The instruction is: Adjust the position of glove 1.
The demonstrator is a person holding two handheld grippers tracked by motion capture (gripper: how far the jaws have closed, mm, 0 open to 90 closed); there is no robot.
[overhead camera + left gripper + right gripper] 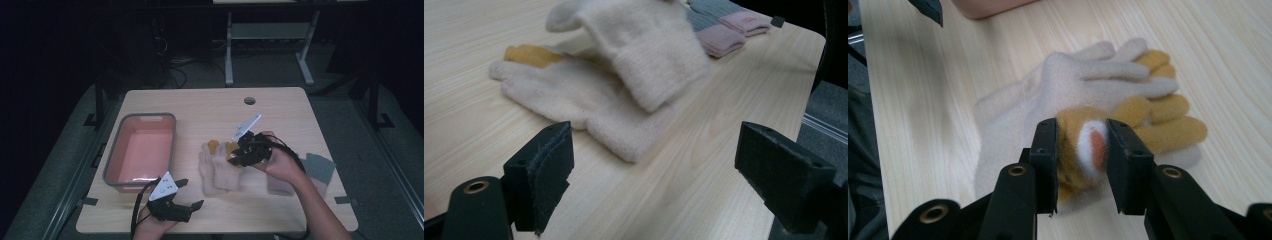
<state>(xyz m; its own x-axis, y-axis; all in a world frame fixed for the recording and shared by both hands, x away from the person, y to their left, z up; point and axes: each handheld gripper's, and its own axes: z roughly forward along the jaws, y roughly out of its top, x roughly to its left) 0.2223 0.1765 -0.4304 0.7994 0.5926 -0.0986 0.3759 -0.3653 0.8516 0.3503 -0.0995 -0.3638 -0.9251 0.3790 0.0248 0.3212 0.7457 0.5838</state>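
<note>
High view: my right tool sits over the middle of the bench, with my hand behind it; my left tool rests near the front edge, just in front of the grey tub.
Right tool state: narrow, my jaws clamped on the yellow glove, which has a white and orange patch showing between the pads.
Yellow glove place: in the right gripper view its fingers lie spread toward the right on the bench, touching the cream gloves; the pinched part is bunched between my jaws.
Cream gloves: they lie at the middle of the bench, one partly over the other, fingers pointing away from me in the high view and overlapping the yellow one.
Left tool state: wide, my jaws stand far apart with bare wood between them, holding nothing.
Left gripper view: the cream gloves lie just beyond my jaws, a yellow fingertip poking out beside them.
Other things: grey and pink folded cloths lie at the right edge of the bench, well apart from the tub.
</note>
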